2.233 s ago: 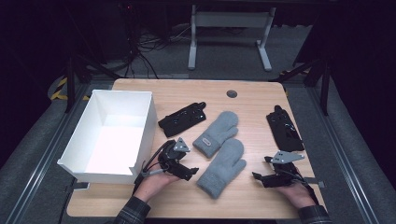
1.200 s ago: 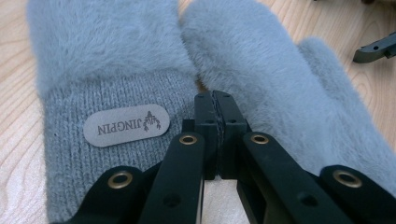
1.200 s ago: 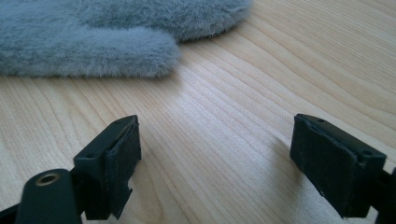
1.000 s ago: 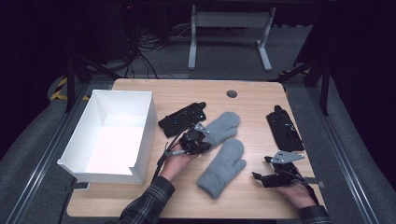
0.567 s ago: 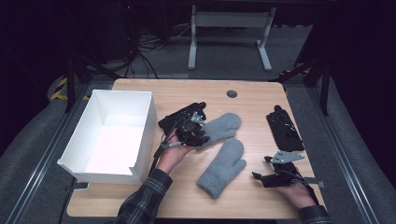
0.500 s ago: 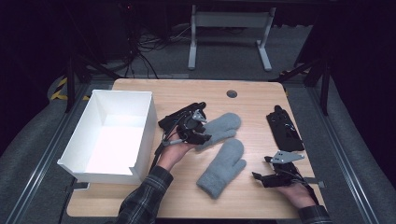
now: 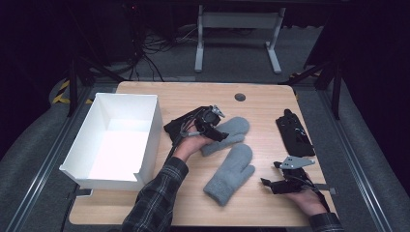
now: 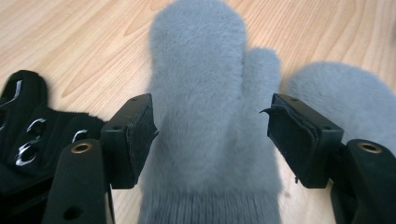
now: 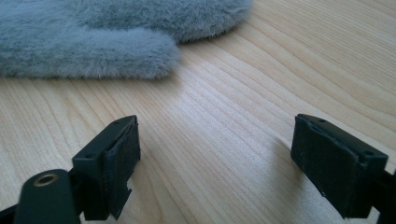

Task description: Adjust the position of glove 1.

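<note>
No text, label, brand or number is legible on anything here

A lab-like recording space — dark surroundings, cables (image 7: 154, 46) on grey carpet and a metal stand (image 7: 237, 34) beyond the left gripper (image 7: 212, 126), rails (image 7: 367, 169) flanking the table (image 7: 261, 104).

Two grey fuzzy mittens, flat on the wooden table.

We see the far mitten (image 7: 227, 131) mid-table, fingertip end pointing right, thumb on its near side, ribbed cuff toward the left. The near mitten (image 7: 229, 174) lies just beside it, angled, cuff toward the near-left, thumb on its right side.
</note>
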`<state>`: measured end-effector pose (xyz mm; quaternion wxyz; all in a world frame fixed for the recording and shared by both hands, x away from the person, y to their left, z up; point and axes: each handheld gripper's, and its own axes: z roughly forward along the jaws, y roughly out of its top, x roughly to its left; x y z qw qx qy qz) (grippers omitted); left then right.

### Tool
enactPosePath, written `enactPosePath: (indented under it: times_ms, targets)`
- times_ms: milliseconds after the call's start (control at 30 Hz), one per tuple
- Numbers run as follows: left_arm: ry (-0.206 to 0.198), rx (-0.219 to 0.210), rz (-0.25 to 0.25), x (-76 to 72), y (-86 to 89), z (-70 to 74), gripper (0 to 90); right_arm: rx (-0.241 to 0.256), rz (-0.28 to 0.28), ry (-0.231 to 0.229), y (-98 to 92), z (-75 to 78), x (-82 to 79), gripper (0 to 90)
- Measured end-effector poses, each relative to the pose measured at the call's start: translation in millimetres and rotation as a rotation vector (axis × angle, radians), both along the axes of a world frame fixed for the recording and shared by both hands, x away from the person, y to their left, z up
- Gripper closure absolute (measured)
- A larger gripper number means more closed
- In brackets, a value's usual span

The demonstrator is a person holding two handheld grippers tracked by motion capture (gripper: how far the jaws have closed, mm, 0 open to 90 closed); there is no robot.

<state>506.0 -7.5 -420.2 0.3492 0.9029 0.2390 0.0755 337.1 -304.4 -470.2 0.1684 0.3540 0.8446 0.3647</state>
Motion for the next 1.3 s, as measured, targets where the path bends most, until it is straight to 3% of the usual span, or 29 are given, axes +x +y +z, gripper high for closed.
enactPosePath:
  times_ms: [200, 267, 367, 600, 767, 900, 1000, 1133, 1300]
  targets:
    - [0.027, 0.031, -0.001, 7.6, -6.7, -15.0, 36.3, -0.002, -0.001, 0.000, 0.0, 0.1, 0.0, 16.0]
    - [0.039, 0.026, 0.006, 8.9, -7.2, -20.0, 40.6, -0.002, -0.001, 0.000, 0.0, 0.1, 0.0, 15.9]
    - [0.058, 0.024, 0.008, 10.4, -6.4, -24.2, 53.8, 0.000, 0.000, 0.000, 0.0, 0.0, 0.1, 15.9]
    - [0.060, 0.033, 0.004, 9.0, -6.4, -20.9, 76.4, -0.002, -0.001, 0.002, 0.1, 0.1, -0.1, 15.9]
    - [0.084, -0.015, 0.024, 6.8, -3.6, -13.7, 79.1, 0.000, -0.002, 0.002, 0.2, 0.1, -0.2, 16.6]
    - [0.098, -0.034, 0.028, 2.1, 1.1, -3.6, 79.2, 0.003, 0.021, 0.021, 3.5, 7.9, -2.8, 40.6]
    - [0.110, -0.047, 0.032, -2.2, 4.6, 4.8, 79.3, 0.034, 0.082, 0.005, 11.5, 18.4, -8.7, 64.9]
    - [0.112, -0.051, 0.031, -8.7, 7.5, 13.1, 79.3, 0.055, 0.189, 0.036, 26.9, 20.4, -13.3, 88.1]
    - [0.126, -0.072, 0.034, -17.0, 13.1, 21.6, 79.3, 0.064, 0.299, 0.094, 47.8, 14.9, -13.1, 90.0]
